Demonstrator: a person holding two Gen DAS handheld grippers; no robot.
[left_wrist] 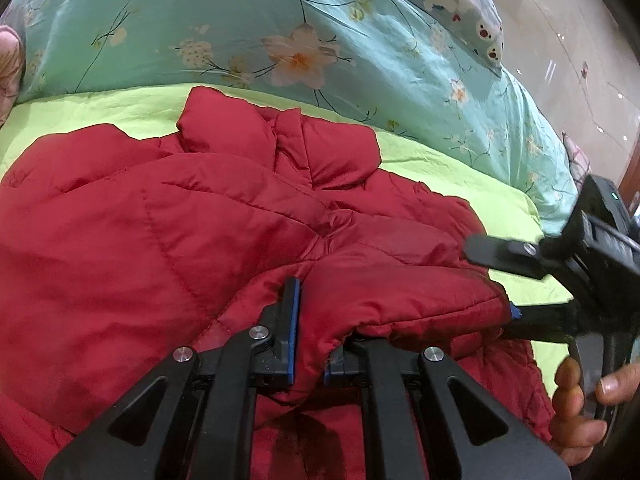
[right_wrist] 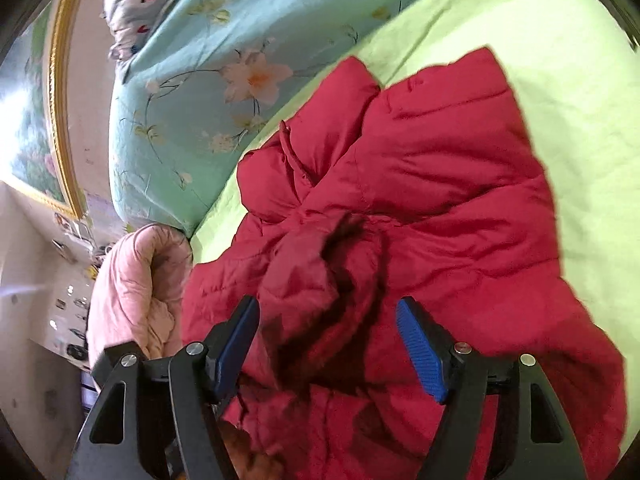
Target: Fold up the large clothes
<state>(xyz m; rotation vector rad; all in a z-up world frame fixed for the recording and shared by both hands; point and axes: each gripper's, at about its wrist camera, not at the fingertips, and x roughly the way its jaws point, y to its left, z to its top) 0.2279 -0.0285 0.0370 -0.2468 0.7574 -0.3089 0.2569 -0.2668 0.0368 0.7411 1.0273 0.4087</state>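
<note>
A red quilted puffer jacket [left_wrist: 208, 216] lies spread on a lime green sheet [left_wrist: 460, 176]. My left gripper [left_wrist: 316, 320] is shut on a bunched fold of the jacket, probably a sleeve end [left_wrist: 400, 292]; its right finger is hidden under the fabric. My right gripper [left_wrist: 492, 280] shows at the right of the left wrist view, jaws apart around the same fold's far end. In the right wrist view the right gripper [right_wrist: 326, 320] is open, blue pads [right_wrist: 420, 356] wide apart, over the jacket [right_wrist: 440, 200], with a crumpled red fold [right_wrist: 316, 280] between the fingers.
A teal floral quilt [left_wrist: 240, 32] lies bunched beyond the jacket. A blue bear-print pillow [left_wrist: 460, 4] sits at the far right. A pink quilt [right_wrist: 136, 280] lies at the bed's edge. A gold-framed picture [right_wrist: 36, 128] hangs on the wall.
</note>
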